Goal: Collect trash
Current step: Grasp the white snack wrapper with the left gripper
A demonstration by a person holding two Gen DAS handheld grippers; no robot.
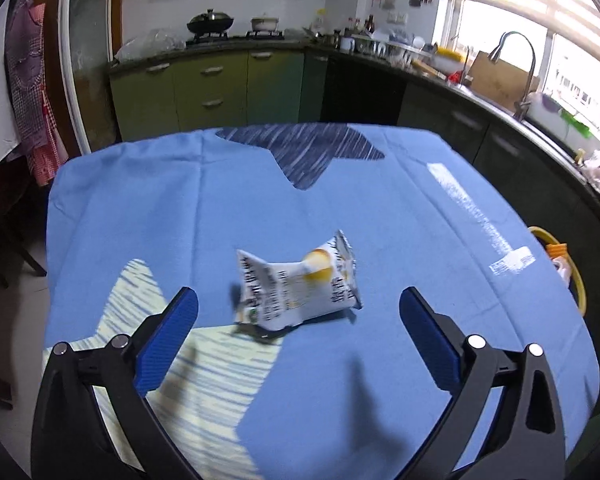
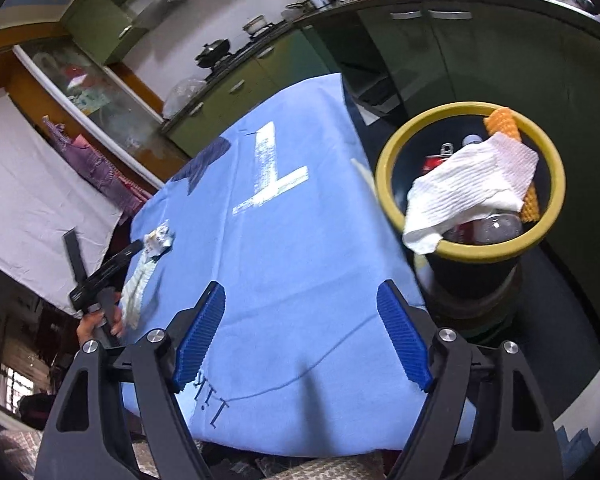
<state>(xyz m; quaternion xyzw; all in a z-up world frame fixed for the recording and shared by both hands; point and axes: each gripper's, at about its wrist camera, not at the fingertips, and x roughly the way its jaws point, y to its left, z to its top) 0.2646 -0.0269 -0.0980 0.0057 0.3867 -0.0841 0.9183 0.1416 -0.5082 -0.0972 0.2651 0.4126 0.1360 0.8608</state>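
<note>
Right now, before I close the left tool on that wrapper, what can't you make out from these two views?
- Wrapper, left wrist view: print is motion-blurred, unreadable; in the right wrist view it is too small.
- Bin, right wrist view: the paper towel covers most of the contents; in the left wrist view only a sliver of rim shows at the right edge.
- Left tool, open: whether its fingertips touch the tablecloth is unclear.

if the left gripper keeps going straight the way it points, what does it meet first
Most likely the crumpled white and yellow snack wrapper on the blue tablecloth; it lies just ahead of the open left gripper, though depth is uncertain.
</note>
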